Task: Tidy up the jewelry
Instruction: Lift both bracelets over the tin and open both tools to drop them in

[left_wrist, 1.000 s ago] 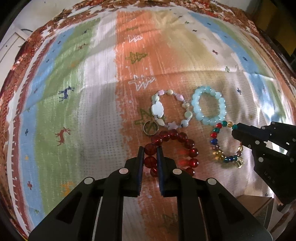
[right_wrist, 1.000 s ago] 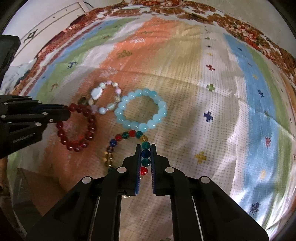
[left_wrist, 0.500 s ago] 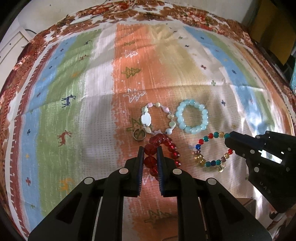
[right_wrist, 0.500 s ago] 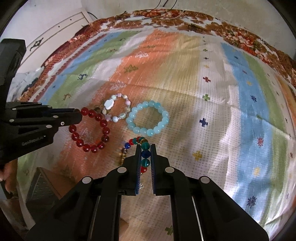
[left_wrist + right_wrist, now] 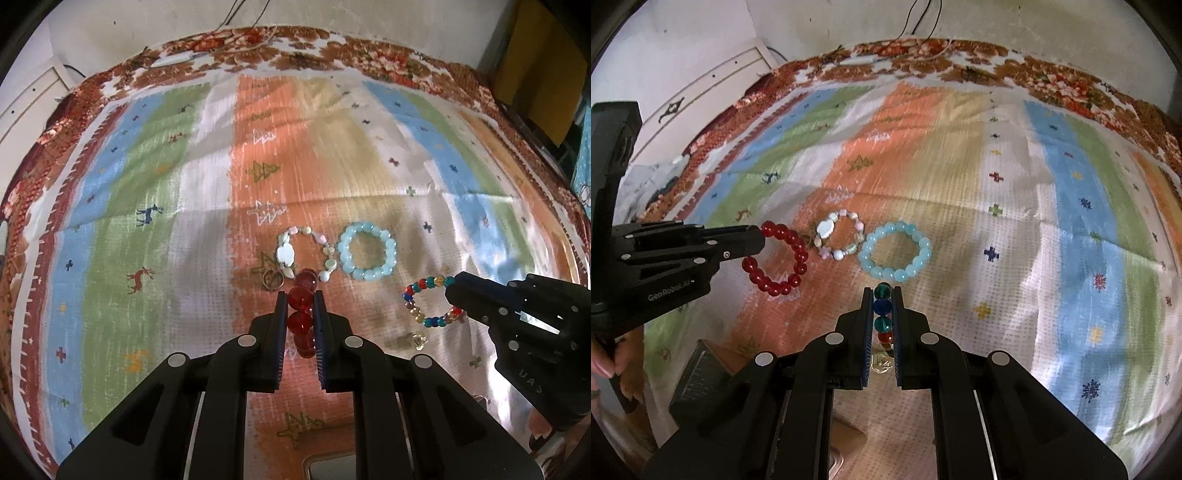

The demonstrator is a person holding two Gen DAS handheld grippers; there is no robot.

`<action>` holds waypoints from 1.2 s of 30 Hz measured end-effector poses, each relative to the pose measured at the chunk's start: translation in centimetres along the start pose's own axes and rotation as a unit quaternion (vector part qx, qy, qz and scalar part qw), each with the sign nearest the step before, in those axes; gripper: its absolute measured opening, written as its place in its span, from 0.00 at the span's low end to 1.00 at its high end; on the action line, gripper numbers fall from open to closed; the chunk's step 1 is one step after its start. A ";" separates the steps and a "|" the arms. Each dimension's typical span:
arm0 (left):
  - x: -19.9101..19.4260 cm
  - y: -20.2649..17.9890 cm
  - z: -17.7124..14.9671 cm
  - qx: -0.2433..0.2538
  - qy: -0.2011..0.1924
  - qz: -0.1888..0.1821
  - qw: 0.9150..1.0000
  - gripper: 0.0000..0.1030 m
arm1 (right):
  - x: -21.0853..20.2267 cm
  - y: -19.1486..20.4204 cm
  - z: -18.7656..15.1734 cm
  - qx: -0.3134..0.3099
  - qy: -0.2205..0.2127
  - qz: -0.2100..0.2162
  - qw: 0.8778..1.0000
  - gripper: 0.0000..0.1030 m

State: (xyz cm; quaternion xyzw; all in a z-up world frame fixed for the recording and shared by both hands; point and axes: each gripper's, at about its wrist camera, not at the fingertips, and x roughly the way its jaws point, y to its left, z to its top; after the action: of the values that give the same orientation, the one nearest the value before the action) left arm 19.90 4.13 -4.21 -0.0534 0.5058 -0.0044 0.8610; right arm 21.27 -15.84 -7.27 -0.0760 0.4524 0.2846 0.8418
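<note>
My left gripper (image 5: 300, 314) clamped on red bracelet (image 5: 778, 258), right gripper (image 5: 882, 314) on multicolour bracelet (image 5: 430, 301). Beads hard, slick; strand light, floppy. Pinch between beads, not across one.

The red bracelet (image 5: 302, 314) is showing only a few beads between the left gripper (image 5: 300, 295) fingers, the small ring (image 5: 272, 280) is blurring beside it, and the hand (image 5: 605, 363) is getting cut off by the picture's left edge.

Two bracelets (image 5: 367, 256) lie side by side on the cloth (image 5: 147, 184).
</note>
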 end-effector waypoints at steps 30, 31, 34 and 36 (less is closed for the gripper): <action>-7.5 -2.3 -4.5 0.012 -0.109 -0.012 0.994 0.12 | -8.0 2.0 -2.9 -0.018 -0.124 -0.011 0.992 0.10; -7.8 -2.4 -4.7 0.013 -0.112 -0.013 0.993 0.12 | -8.2 2.2 -3.0 -0.020 -0.127 -0.011 0.992 0.10; -8.4 -2.5 -5.2 0.013 -0.118 -0.018 0.993 0.12 | -8.8 2.5 -3.4 -0.023 -0.131 -0.008 0.991 0.10; -8.8 -2.5 -5.5 0.011 -0.122 -0.022 0.992 0.12 | -9.1 2.7 -3.7 -0.025 -0.132 -0.008 0.991 0.10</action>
State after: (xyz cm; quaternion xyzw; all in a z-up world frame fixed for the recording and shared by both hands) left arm 10.90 1.67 1.04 -0.0557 0.3954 -0.0227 0.9165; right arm 13.25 -18.79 -1.79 -0.0625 0.3293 0.2971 0.8941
